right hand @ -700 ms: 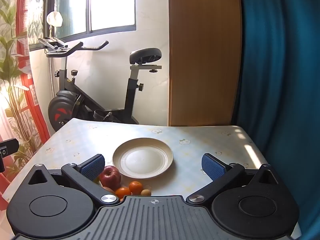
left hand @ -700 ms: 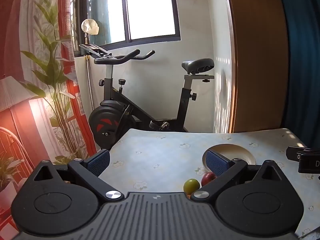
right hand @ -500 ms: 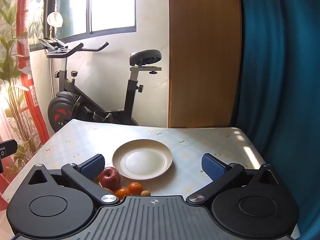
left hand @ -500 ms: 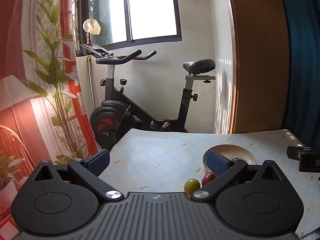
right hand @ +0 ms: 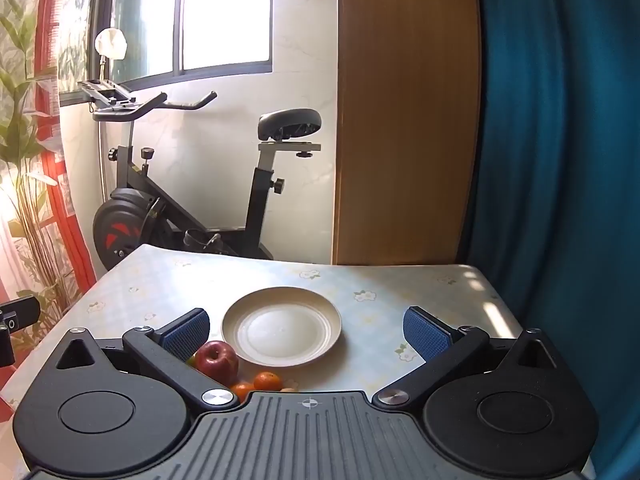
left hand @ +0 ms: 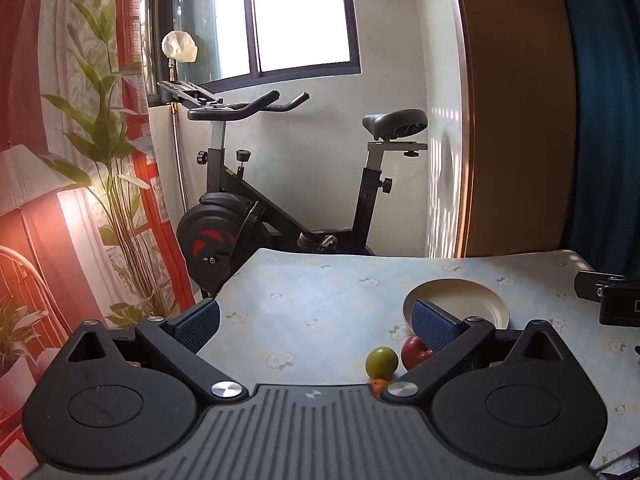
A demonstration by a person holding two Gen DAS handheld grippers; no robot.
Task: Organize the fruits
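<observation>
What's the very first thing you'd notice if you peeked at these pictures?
Probably the big black exercise bike standing by the window behind the table. Next, the bare cream plate in the middle of the flowery table, with a shiny red apple and little oranges bunched just in front of it.

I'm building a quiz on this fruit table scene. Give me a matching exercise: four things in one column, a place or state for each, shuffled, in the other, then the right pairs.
Things:
1. plate
2. red apple
3. green fruit
4. right gripper

Places or states:
A. just left of the red apple in the left wrist view
B. jaws wide open, nothing between the pads
C. nothing on it, in the middle of the table
D. on the cloth at the plate's near left rim

Pairs: 1-C, 2-D, 3-A, 4-B
</observation>
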